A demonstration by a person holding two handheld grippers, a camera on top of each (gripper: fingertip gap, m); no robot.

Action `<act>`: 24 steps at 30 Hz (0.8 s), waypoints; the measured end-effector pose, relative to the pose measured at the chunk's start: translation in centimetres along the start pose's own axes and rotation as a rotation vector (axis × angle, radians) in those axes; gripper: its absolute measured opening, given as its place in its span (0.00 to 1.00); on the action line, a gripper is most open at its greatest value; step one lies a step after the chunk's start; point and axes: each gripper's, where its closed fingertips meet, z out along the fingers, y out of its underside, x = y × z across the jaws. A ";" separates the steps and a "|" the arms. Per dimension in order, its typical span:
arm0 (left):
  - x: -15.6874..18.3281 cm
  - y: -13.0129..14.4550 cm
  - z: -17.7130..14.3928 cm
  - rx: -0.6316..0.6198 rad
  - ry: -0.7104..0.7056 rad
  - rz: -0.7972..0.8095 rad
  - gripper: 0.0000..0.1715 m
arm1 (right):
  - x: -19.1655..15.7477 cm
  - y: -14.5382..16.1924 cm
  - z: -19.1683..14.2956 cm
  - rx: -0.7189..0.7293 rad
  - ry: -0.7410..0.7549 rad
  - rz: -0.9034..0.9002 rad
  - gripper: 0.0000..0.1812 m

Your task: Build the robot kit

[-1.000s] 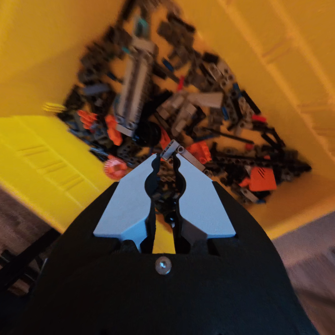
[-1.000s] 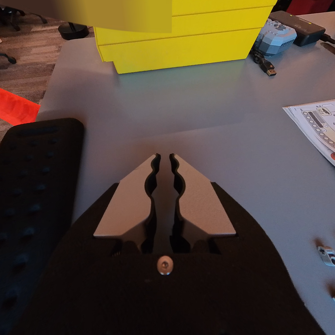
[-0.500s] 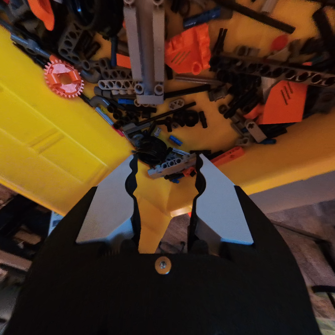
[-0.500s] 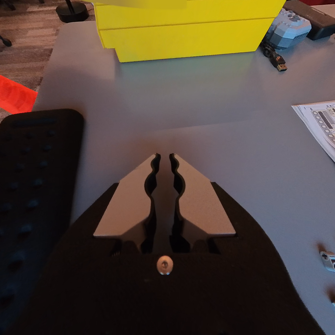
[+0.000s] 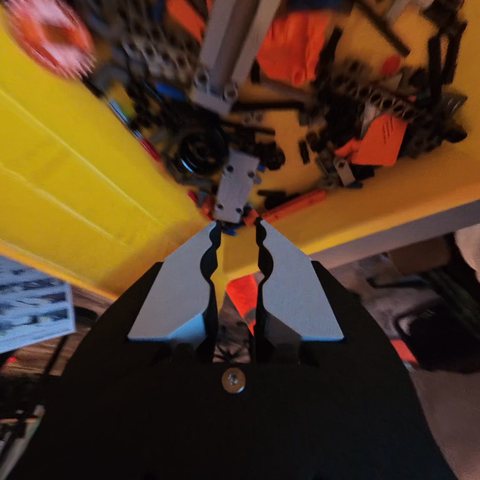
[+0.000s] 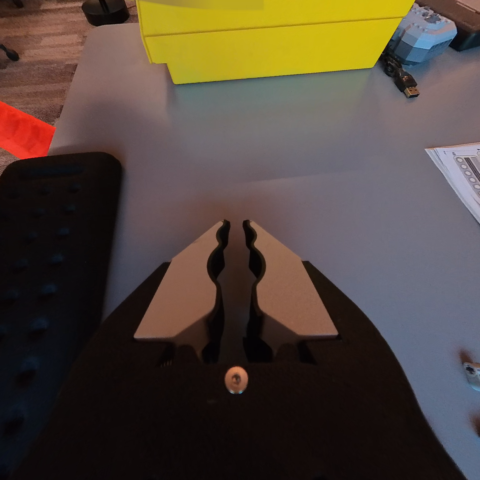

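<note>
In the left wrist view my left gripper point(image 5: 237, 222) reaches into a yellow bin point(image 5: 78, 181) of loose building pieces. Its tips are closed on the near end of a short grey piece point(image 5: 235, 187), which points away from me and looks sharper than the blurred pile behind. A small orange bit point(image 5: 250, 217) sits by the right tip. A black tyre point(image 5: 201, 153) lies just left of the grey piece. My right gripper point(image 6: 236, 222) hovers low over the grey table point(image 6: 285, 155), its jaws nearly together with nothing between them. The yellow bin point(image 6: 259, 52) stands ahead of it.
The bin also holds a long grey beam point(image 5: 228, 52), orange panels point(image 5: 376, 142) and a red gear point(image 5: 49, 36). On the table are a black studded pad point(image 6: 52, 233), a grey hub point(image 6: 426, 33) with a USB cable point(image 6: 405, 83), a printed sheet point(image 6: 462, 176) and a small grey piece point(image 6: 472, 374). Spacing between my two grippers at the tips: around 35 cm. The grey hub point(image 6: 426, 33) lies around 30 cm away from my left fingertips.
My left gripper opened wide over the bin corner, then closed on the grey piece and turned. My right gripper has drifted slightly forward and left over the table, with its jaws unchanged.
</note>
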 end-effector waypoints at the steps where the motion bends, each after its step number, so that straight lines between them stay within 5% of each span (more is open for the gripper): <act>1: 0.4 0.9 0.6 -0.045 0.036 -0.021 0.13 | 0.0 0.0 0.0 -0.001 -0.002 -0.001 0.06; 5: 0.4 1.2 2.7 -0.078 0.024 -0.041 0.06 | -0.1 0.1 0.0 -0.006 -0.007 -0.005 0.06; 13: -1.9 -4.9 0.3 0.187 -0.139 0.030 0.09 | -0.1 0.2 0.1 -0.017 -0.002 -0.007 0.07; 19: -0.1 -2.9 0.9 0.126 -0.001 0.039 0.12 | -0.1 0.2 0.1 -0.016 -0.008 -0.002 0.06; 24: 1.0 -3.5 2.0 0.181 0.159 -0.150 0.17 | -0.2 0.3 0.2 -0.026 -0.011 -0.008 0.07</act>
